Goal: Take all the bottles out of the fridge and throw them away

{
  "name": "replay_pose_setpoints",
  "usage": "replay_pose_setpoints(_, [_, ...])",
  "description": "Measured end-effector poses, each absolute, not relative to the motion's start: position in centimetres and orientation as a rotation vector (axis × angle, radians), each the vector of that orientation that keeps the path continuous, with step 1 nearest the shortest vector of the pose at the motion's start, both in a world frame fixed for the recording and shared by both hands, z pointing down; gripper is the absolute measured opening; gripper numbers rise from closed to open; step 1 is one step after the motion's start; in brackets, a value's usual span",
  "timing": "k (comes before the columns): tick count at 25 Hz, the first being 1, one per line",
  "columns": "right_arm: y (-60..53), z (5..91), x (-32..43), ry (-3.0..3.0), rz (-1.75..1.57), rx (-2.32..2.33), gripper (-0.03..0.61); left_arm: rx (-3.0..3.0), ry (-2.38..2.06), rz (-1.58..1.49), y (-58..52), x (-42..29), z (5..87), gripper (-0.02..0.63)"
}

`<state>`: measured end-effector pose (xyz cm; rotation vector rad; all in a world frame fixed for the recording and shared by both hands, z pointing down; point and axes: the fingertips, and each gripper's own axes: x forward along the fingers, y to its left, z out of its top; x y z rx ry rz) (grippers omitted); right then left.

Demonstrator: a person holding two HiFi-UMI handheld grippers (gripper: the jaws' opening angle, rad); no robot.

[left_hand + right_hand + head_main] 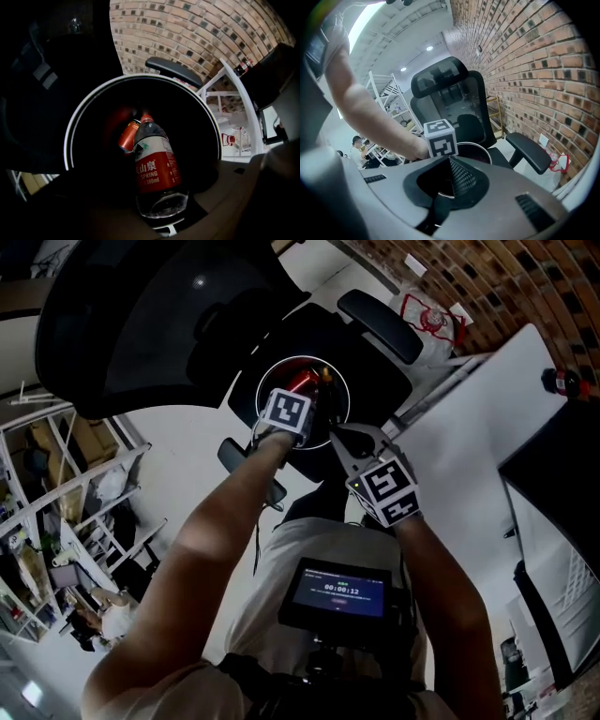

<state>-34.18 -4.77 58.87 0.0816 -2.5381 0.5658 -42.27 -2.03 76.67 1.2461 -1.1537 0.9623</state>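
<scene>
One bottle (157, 168) in left hand-held gripper (287, 411) — one can (127, 136) in bin (70, 136).

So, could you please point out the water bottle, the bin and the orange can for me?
water bottle (155, 171), left gripper view, on its red label.
bin (67, 140), left gripper view, on its white rim.
orange can (126, 137), left gripper view, on its side.

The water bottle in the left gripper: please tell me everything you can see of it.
The water bottle is clear plastic with a red cap and a red label. The left gripper holds it by the base, cap pointing down into the black bin, near an orange can inside.
</scene>
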Motion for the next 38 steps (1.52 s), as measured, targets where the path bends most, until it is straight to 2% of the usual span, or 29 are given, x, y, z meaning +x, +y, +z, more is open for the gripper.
replay_pose_setpoints(11, [-3.8,57.9,-33.4,-2.496,0.652,0.077,0.005,1.159,-1.076,1.067,-3.2,-42.2,84.3,0.302])
replay_pose_setpoints(21, [-4.9,57.6,-32.4,-2.499,0.649,0.131,0.005,1.096,-1.028,0.961,-4.1,-42.1,87.0,0.309])
replay_pose_setpoints(26, [-4.9,57.7,-31.7,-2.505,0.646,0.132,0.005,1.077,-1.039,0.991,-3.8,-42.7,86.5,0.307])
replay_pose_setpoints(31, [-4.6,57.1,-32.5,-2.533,0.638,0.134,0.005,1.115,-1.114,0.896,-4.5,-41.9,84.5,0.307])
replay_pose_setpoints(38, [-4.1,55.9,-31.9,-2.567,0.562,0.15,0.005,1.267,-1.285,0.763,-6.3,-41.2,78.0,0.307])
